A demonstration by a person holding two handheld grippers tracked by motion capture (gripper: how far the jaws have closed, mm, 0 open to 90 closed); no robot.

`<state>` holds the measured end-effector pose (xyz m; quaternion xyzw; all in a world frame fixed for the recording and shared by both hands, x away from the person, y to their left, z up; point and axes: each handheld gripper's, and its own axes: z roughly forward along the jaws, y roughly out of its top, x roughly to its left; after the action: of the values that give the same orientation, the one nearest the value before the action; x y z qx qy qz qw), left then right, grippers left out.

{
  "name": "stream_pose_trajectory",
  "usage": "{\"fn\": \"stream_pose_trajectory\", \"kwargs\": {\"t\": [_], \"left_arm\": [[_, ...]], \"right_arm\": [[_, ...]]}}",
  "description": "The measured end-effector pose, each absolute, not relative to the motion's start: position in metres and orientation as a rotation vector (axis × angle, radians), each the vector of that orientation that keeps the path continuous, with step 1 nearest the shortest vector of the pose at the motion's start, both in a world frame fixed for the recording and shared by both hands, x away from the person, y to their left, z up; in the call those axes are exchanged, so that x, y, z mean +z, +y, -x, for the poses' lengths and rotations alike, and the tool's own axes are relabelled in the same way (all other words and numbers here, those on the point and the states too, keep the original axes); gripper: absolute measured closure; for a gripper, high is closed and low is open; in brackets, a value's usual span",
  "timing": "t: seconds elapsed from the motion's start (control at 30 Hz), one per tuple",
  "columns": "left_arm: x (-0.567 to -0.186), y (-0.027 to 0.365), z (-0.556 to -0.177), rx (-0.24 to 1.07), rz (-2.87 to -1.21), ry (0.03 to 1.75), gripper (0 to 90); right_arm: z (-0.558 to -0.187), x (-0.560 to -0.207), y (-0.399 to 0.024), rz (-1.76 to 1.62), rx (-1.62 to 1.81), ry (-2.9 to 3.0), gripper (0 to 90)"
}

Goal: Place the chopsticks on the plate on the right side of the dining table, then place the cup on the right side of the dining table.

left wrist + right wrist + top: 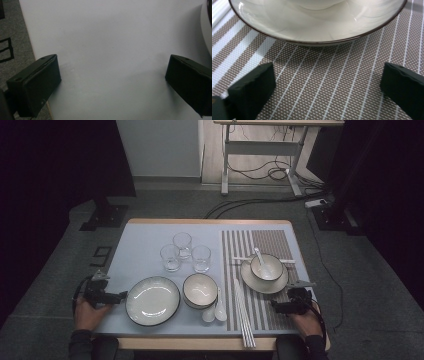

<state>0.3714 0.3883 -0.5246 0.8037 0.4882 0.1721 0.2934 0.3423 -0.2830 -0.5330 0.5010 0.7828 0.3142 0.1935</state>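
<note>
Tableware covered the worktop (145, 232), laid out as though a place setting was being assembled on the striped placemat (280, 242) at its right. The right claw (274, 307) rested low on that mat with its jaws wide apart and nothing between them, facing the near rim of the dark-edged plate (317, 27). That plate carried a small bowl (266, 267) with a white spoon (260, 256) leaning in it, so the setting looked partly built, and the claw seemed lined up either to have let go of the plate or to take its edge. White chopsticks (242, 312) lay along the mat's left border. The left claw (122, 295) sat idle near the worktop's left edge, jaws likewise spread over bare surface, just beside a large empty plate (152, 300). Stacked bowls (200, 290), two more spoons (215, 312) and three glasses (185, 252) waited between them, probably for further settings.
</note>
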Motion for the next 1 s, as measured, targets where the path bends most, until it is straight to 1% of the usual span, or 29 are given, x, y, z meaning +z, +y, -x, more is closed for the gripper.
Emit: {"fn": "stream_pose_trajectory", "kwargs": {"t": [0.13, 1.0], "left_arm": [[-0.5246, 0.3883, -0.3714, 0.458, -2.14, 1.3, 0.0], [-0.5246, 0.3884, -0.3715, 0.457, -2.14, 1.301, 0.0]], "right_arm": [[-0.338, -0.5373, -0.2842, -1.386, 0.929, 2.153, 0.0], [-0.3381, -0.537, -0.2837, -1.391, 0.923, 2.152, 0.0]]}}
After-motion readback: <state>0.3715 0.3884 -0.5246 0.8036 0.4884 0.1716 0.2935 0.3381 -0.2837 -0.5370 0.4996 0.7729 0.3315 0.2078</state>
